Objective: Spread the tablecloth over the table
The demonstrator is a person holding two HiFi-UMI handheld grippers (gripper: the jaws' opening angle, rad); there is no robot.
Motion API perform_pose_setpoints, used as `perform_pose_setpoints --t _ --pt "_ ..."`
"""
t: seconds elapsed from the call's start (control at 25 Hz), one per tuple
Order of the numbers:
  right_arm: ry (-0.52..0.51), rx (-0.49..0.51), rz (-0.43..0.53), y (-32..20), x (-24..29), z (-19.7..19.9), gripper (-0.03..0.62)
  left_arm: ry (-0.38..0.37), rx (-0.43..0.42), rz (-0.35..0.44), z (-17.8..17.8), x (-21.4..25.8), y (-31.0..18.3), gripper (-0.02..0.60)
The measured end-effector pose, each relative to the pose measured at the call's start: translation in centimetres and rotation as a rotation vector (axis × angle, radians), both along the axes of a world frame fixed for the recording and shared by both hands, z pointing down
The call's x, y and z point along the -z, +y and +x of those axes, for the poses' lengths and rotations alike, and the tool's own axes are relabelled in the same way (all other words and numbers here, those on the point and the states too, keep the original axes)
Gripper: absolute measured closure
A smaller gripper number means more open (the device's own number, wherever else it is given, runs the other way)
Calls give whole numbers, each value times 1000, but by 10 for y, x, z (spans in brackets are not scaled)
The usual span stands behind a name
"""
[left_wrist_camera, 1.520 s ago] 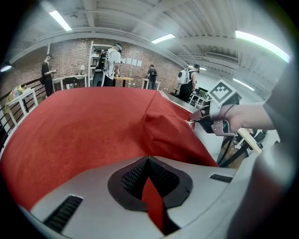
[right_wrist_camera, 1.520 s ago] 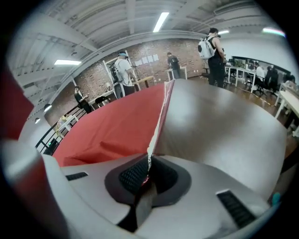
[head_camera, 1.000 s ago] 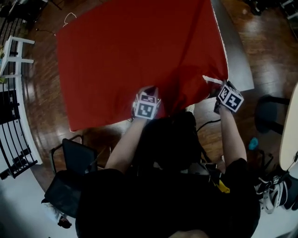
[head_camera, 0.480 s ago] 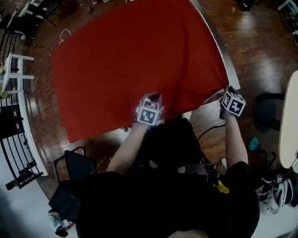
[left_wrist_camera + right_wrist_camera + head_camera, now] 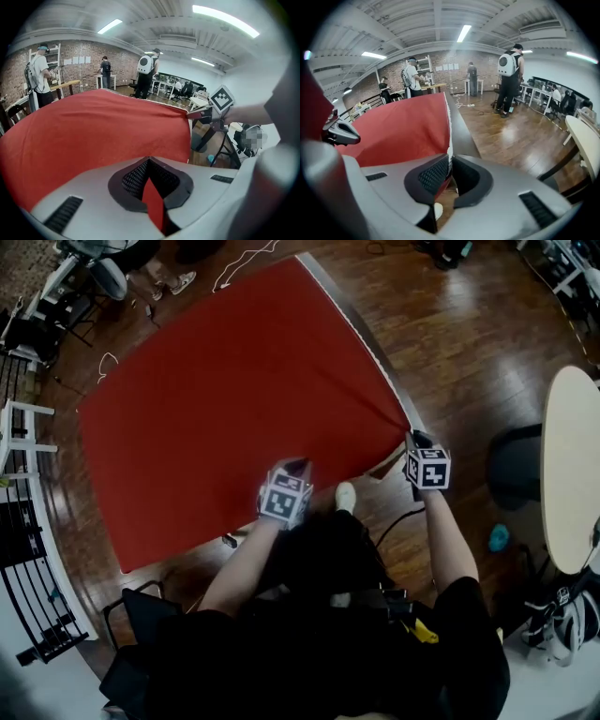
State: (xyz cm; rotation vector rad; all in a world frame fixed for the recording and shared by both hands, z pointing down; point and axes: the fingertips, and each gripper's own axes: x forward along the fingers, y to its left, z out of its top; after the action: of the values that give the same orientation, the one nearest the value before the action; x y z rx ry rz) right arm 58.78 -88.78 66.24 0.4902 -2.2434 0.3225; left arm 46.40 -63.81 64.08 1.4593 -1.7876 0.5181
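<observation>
The red tablecloth (image 5: 234,399) lies spread over the grey table (image 5: 373,348), of which only a thin strip shows along the cloth's right side. My left gripper (image 5: 298,465) is shut on the cloth's near edge, and a fold of red fabric (image 5: 152,201) sits pinched between its pads. My right gripper (image 5: 412,439) holds the near right corner by the white hem (image 5: 449,161). Its jaws are opening slightly, with the hem still between them and lying against the left pad. In the right gripper view the cloth (image 5: 408,126) stretches away taut.
A round white table (image 5: 572,474) and a dark chair (image 5: 511,465) stand to the right. A black railing and a white shelf (image 5: 23,427) line the left side. Another black chair (image 5: 141,624) is at the near left. Several people (image 5: 146,70) stand far off.
Both grippers have shifted sideways along the near edge with the cloth in them. Less of the grey table top shows at the right now. The head view has swung round.
</observation>
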Motion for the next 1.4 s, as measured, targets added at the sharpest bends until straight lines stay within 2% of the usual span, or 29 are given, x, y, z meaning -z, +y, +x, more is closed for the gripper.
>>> perform_pose_setpoints --t 0.08,0.24,0.36,0.44,0.56,0.6,0.68,0.76,0.88,1.04,1.2,1.4 --pt "45 -11 21 -9 -9 9 556 0 -18 -13 7 -2 -6 586" --pt "108 -114 121 -55 -5 42 559 -14 -43 -38 10 -3 -18 586" --pt "97 -212 61 -67 -15 74 559 -17 -42 -45 7 -4 -27 586" --pt "40 -226 25 -60 -14 75 559 -22 -47 -45 8 -5 -34 586" --pt "-56 -212 28 -42 3 62 559 -26 -65 -34 11 -1 -47 586" --pt "-101 -198 32 -34 11 55 580 -26 -71 -29 11 0 -51 586" --pt "-194 -126 29 -15 26 35 586 -21 -82 -22 11 2 -57 586" --pt "-223 -26 23 7 26 18 586 -17 -90 -24 13 0 -60 586" --pt "-169 38 24 17 7 9 586 -16 -92 -30 17 -1 -62 586" --pt "-106 25 15 6 -14 12 586 -17 -86 -27 17 -3 -65 586" --pt "-18 37 52 -7 -24 24 588 -5 -66 -33 14 -8 -62 586" --pt "-24 98 76 -13 -21 23 588 3 -27 -22 9 -9 -64 586"
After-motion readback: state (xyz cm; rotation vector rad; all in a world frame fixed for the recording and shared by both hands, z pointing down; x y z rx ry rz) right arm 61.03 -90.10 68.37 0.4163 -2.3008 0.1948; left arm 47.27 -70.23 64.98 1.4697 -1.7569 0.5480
